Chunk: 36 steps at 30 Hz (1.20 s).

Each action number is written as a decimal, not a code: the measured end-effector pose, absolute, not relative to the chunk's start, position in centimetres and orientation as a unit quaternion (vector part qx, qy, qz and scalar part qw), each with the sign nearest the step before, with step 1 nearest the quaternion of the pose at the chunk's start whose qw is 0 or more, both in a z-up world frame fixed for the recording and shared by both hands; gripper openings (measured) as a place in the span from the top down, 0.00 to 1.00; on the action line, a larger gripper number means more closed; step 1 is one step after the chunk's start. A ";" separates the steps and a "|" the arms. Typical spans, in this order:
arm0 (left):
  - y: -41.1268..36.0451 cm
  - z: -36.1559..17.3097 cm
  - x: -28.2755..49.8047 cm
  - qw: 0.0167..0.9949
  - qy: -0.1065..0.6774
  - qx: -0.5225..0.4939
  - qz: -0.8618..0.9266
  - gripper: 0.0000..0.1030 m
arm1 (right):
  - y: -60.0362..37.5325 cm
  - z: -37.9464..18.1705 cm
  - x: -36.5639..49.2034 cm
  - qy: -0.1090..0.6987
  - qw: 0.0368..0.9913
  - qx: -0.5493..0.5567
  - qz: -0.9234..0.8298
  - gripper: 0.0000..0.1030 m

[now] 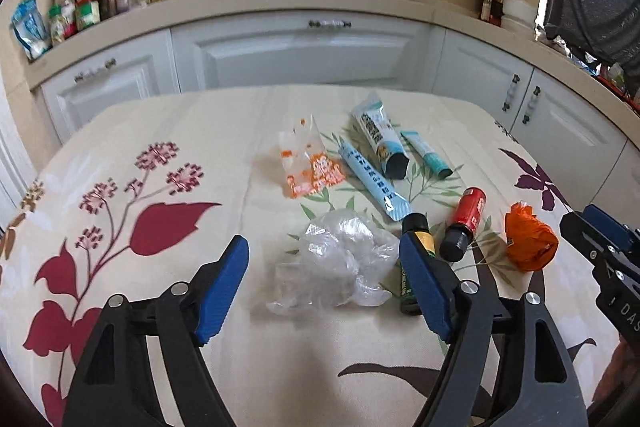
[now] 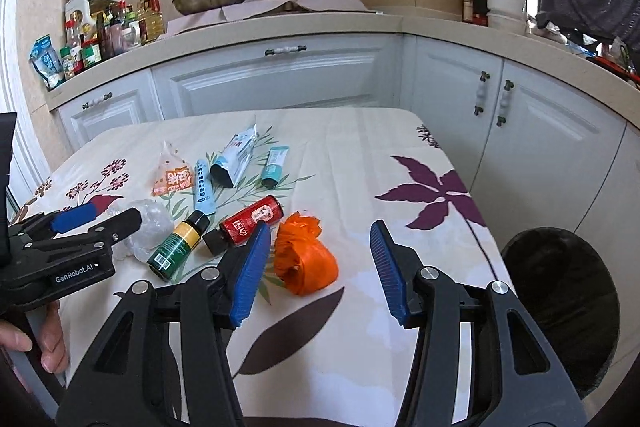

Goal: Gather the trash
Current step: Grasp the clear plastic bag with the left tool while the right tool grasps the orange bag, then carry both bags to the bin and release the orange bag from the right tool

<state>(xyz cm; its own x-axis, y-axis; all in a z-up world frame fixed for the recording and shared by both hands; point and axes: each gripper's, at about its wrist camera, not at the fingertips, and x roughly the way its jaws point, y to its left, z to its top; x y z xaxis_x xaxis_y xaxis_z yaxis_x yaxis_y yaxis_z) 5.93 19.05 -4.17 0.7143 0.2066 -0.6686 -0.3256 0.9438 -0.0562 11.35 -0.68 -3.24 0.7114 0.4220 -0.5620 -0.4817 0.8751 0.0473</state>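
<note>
My left gripper (image 1: 324, 287): angled down, jaws apart around crumpled clear plastic (image 1: 340, 263), lower centre. My right gripper (image 2: 318, 271): angled down, apart, empty, orange wad (image 2: 306, 259) between.

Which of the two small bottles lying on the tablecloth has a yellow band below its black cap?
The green bottle, lying beside the crumpled clear plastic. The other one, the red bottle, has no yellow band and lies nearer the orange bag.

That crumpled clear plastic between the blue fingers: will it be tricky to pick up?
Probably a little. The clear plastic looks thin and crumpled, so it should squash and flop rather than hold shape. It likely weighs almost nothing, and its glossy film may slip between the pads.
</note>
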 end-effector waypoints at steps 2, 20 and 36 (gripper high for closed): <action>19.2 -4.4 6.2 0.919 0.358 -0.090 0.138 0.27 | -0.4 -3.4 11.6 0.295 0.922 -0.053 0.245 0.51; 21.0 -4.4 5.1 0.920 0.357 -0.101 0.128 0.70 | 1.5 -5.0 13.8 0.350 0.901 -0.068 0.246 0.40; 22.6 -4.2 3.6 0.919 0.348 -0.112 0.148 0.70 | 2.8 -5.9 13.5 0.372 0.886 -0.105 0.257 0.61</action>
<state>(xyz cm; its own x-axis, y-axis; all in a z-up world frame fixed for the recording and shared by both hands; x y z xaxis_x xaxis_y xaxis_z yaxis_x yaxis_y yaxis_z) 3.56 22.55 -4.22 0.7146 0.1938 -0.6721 -0.3490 0.9315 -0.1025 13.48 2.83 -5.86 0.5913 0.3780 -0.7124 -0.5337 0.8457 0.0057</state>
